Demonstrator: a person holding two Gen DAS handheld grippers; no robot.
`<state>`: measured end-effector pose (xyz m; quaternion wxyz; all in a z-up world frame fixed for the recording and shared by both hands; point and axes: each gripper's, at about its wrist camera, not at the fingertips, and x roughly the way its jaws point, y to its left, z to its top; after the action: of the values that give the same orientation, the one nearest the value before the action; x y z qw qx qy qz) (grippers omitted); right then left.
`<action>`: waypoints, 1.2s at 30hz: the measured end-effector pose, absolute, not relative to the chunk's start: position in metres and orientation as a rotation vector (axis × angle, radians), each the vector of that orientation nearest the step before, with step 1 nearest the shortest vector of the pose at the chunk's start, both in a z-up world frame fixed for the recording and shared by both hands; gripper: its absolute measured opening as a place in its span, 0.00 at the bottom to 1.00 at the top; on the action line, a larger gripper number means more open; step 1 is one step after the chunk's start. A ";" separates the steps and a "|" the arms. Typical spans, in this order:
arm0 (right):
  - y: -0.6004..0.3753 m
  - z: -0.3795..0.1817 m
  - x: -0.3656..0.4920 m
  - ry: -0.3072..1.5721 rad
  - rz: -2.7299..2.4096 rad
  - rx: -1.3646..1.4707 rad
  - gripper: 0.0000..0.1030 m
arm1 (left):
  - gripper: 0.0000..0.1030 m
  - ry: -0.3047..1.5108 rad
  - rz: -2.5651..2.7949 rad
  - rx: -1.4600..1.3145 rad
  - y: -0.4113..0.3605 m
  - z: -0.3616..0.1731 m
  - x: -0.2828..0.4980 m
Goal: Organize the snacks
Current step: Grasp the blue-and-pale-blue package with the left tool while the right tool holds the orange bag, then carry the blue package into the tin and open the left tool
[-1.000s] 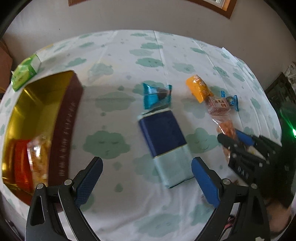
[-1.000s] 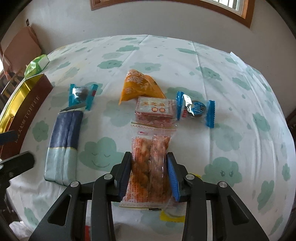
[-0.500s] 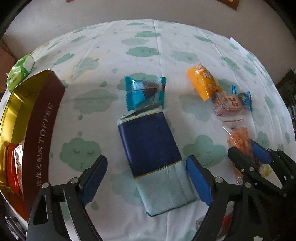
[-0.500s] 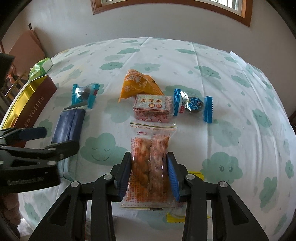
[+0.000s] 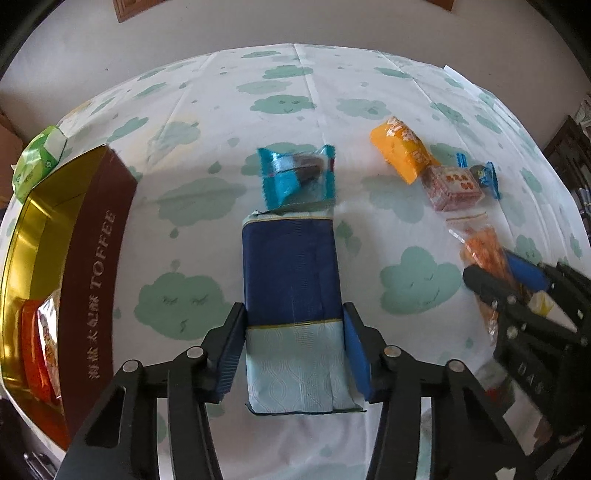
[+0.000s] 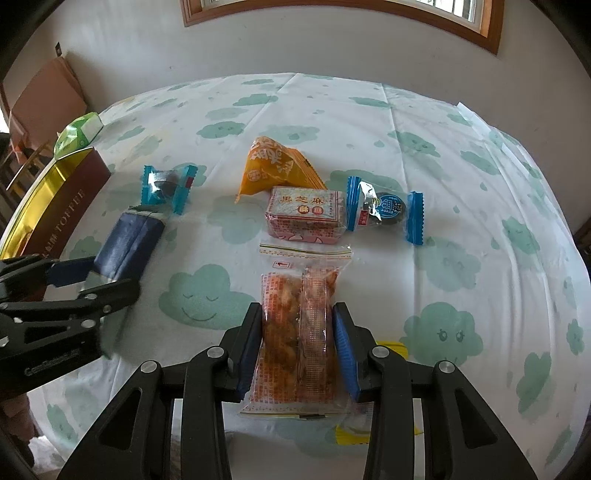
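My left gripper (image 5: 291, 350) is shut on a navy and pale blue packet (image 5: 291, 280) that lies on the cloud-print tablecloth (image 5: 184, 192). My right gripper (image 6: 297, 343) is shut on a clear bag of orange snacks (image 6: 295, 321). A brown and gold toffee tin (image 5: 99, 258) stands open at the left with orange packets inside (image 5: 40, 343). A teal wrapped sweet (image 5: 295, 173) lies just beyond the navy packet. An orange pouch (image 6: 273, 166), a pink sesame block (image 6: 306, 214) and a blue wrapped sweet (image 6: 384, 210) lie beyond the clear bag.
A green packet (image 5: 37, 162) lies behind the tin at the table's far left edge. A yellow scrap (image 6: 391, 347) lies under the right gripper. A wall with a wooden window frame (image 6: 332, 11) stands behind the table. A brown chair (image 6: 44, 96) is at the far left.
My left gripper has moved forward over the navy packet and closed on its pale end. My right gripper has stayed shut on the clear snack bag.
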<state>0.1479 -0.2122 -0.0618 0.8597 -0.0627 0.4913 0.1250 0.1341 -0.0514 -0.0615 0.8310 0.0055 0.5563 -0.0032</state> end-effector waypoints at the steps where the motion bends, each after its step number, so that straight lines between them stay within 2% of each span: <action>1: -0.212 -0.062 0.148 1.032 0.260 -0.134 0.38 | 0.45 1.180 -0.007 0.014 -0.050 -0.061 0.131; 13: -0.208 -0.062 0.150 1.048 0.231 -0.148 0.38 | 0.45 1.174 -0.028 0.043 -0.033 -0.054 0.104; 21: -0.207 -0.062 0.151 1.059 0.212 -0.144 0.38 | 0.45 1.066 -0.040 0.059 -0.013 -0.011 0.090; 29: -0.206 -0.062 0.153 1.065 0.197 -0.139 0.38 | 0.45 1.038 0.067 0.055 0.059 0.016 0.083; 36: -0.206 -0.062 0.153 1.070 0.184 -0.134 0.39 | 0.45 1.041 0.161 0.075 0.123 0.016 0.075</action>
<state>0.1526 -0.2062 -0.0619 0.8541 -0.0637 0.5087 0.0877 0.0745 0.1225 0.0164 0.8638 0.0356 0.4966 0.0769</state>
